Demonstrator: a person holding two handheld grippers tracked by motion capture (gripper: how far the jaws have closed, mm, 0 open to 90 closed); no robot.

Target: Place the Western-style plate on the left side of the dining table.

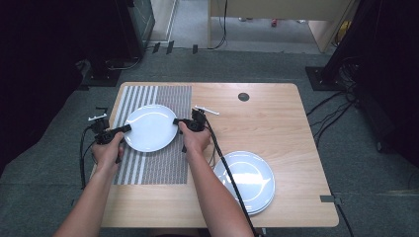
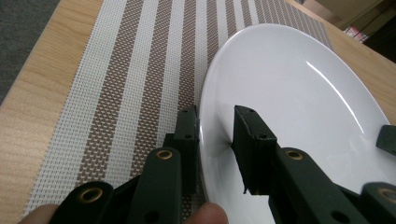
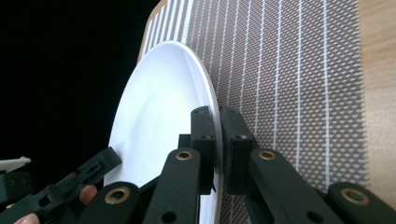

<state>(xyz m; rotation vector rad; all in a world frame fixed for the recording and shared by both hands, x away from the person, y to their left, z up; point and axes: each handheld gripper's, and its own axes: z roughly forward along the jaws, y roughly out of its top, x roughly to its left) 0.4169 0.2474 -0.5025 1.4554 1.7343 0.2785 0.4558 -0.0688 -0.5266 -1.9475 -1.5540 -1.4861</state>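
Both hands are on the same white plate (image 1: 150,127), one gripper at each side of it, over the striped placemat (image 1: 148,168) on the left half of the wooden table (image 1: 276,118). The left gripper (image 1: 124,129) comes in at the plate's left edge. Seen along its own jaws, the fingers (image 2: 252,140) straddle the rim, one under it against the mat side and one over the plate's face, but there is a clear gap between the upper one and the rim, so they stand parted rather than pinched. The right gripper (image 1: 177,121) meets the plate's right edge, and its fingers (image 3: 233,135) are closed tight on the rim, one each side, with almost no gap between them. The plate looks tilted in both gripper views; whether it is lifted off the mat or touching it I cannot tell. Near the table's front right corner sits a stack of white plates (image 1: 247,180), well apart from the held one. A small white utensil (image 1: 206,109) lies just beyond the right gripper.
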